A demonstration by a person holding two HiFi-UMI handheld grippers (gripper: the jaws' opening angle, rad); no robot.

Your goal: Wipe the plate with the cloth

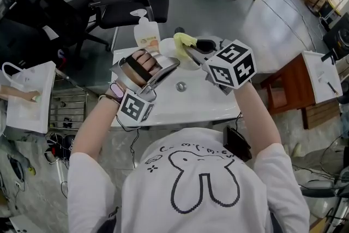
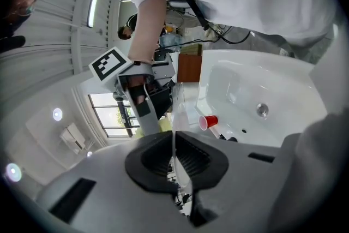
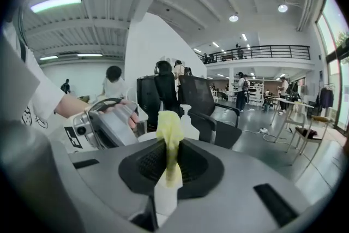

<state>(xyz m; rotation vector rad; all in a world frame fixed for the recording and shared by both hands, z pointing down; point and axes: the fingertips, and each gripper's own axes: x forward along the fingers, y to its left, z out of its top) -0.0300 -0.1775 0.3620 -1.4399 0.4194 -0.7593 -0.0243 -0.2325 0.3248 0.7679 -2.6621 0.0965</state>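
While left gripper (image 2: 174, 158) clamps the white plate (image 2: 178, 112) rim above the sink (image 1: 204, 96), right gripper (image 3: 169, 163) pinches the yellow cloth (image 3: 169, 128) near it.

Forearms raised, left claw (image 1: 173, 64) aimed 1 o'clock, clamped on plate (image 1: 168, 49) rim, right claw (image 1: 191, 52) aimed 10 o'clock, pinching cloth (image 1: 184, 40)
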